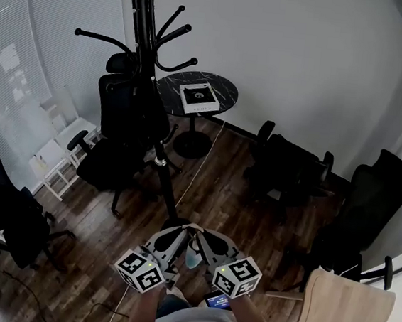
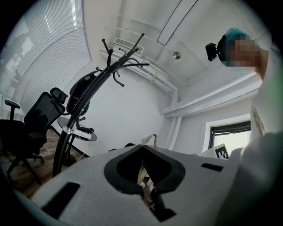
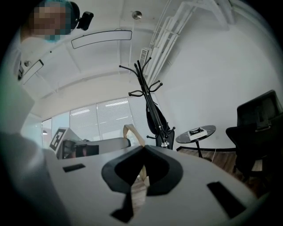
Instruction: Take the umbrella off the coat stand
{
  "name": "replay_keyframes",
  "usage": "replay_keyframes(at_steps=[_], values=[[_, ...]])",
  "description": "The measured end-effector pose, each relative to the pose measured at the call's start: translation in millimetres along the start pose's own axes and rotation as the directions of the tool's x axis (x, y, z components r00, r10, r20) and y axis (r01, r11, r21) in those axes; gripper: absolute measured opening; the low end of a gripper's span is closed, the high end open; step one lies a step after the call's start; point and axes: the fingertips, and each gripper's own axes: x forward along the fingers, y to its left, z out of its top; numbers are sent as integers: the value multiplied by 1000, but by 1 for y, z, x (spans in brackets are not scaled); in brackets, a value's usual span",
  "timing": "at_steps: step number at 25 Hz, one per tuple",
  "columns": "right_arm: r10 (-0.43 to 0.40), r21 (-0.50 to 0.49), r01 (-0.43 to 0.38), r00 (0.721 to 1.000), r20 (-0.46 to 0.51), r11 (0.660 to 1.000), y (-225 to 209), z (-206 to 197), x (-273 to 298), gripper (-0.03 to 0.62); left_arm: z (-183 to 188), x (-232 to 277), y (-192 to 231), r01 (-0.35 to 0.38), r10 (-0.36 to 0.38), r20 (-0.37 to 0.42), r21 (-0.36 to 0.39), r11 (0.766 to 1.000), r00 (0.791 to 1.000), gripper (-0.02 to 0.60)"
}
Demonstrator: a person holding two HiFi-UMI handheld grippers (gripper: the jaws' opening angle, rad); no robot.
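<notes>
Both grippers sit low and close to the person's body, tips nearly touching each other. Left gripper (image 1: 179, 228): jaws clenched tip to tip, nothing in them. Right gripper (image 1: 205, 231): same, pads meeting at the tip and empty. Wood floor (image 1: 219, 194) below them. Wooden chair (image 1: 346, 308) is just to the person's right. Coat stand (image 1: 166, 185) is straight ahead, its foot near the gripper tips and its pole leaning away in head view, with the upper hooks bare. Umbrella (image 3: 154, 115) is on the stand: the right gripper view shows it closed, black, hanging down along the pole, well apart from both grippers. In head view it can't be separated from the black office chair (image 1: 123, 123) behind the pole. Round dark table (image 1: 171, 93) is just beyond the stand, with a white box (image 1: 199, 96) on it. More black chairs (image 1: 292, 173) stand to the right by the wall, and window blinds (image 1: 42, 40) are at far left.
</notes>
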Motion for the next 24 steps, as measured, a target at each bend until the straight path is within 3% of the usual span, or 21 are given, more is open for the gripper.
replay_keyframes(at_steps=[24], values=[[41,0,-41,999,-15,999,0,-5,6,12,0,-3,11,-53,53,19,-5,999,998,21]])
